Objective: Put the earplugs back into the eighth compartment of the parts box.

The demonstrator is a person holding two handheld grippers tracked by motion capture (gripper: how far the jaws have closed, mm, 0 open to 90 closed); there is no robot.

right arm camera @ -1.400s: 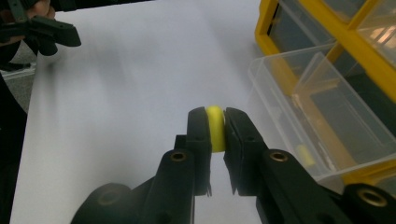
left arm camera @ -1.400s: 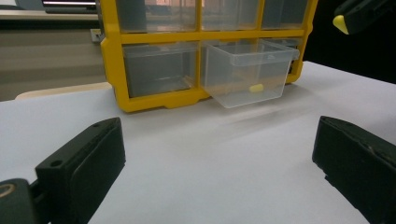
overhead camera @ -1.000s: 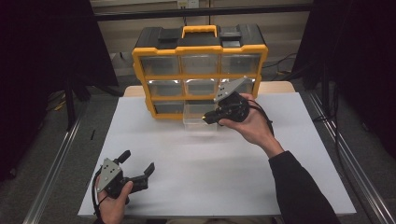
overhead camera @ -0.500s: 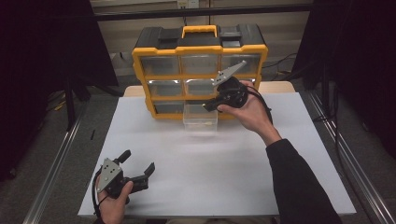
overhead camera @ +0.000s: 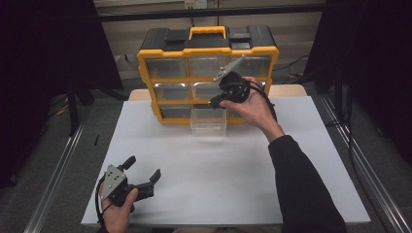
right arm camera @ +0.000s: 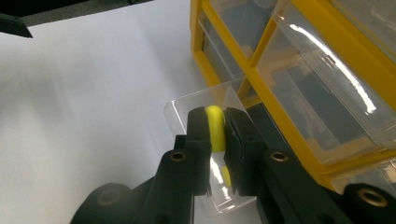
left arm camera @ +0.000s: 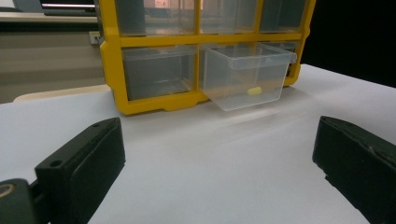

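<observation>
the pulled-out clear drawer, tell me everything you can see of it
The clear drawer is a small see-through plastic bin with a flat lip around its open top. It is drawn partway out of the bottom row of the yellow organizer, its front reaching over the white table. One small yellow piece lies on its floor. The right gripper hangs above it, shut on a second yellow piece; it does not seem to touch the drawer.

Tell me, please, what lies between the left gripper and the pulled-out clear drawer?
Only bare white table: the left gripper view shows nothing between the left gripper and the clear drawer, which holds a small yellow piece.
</observation>
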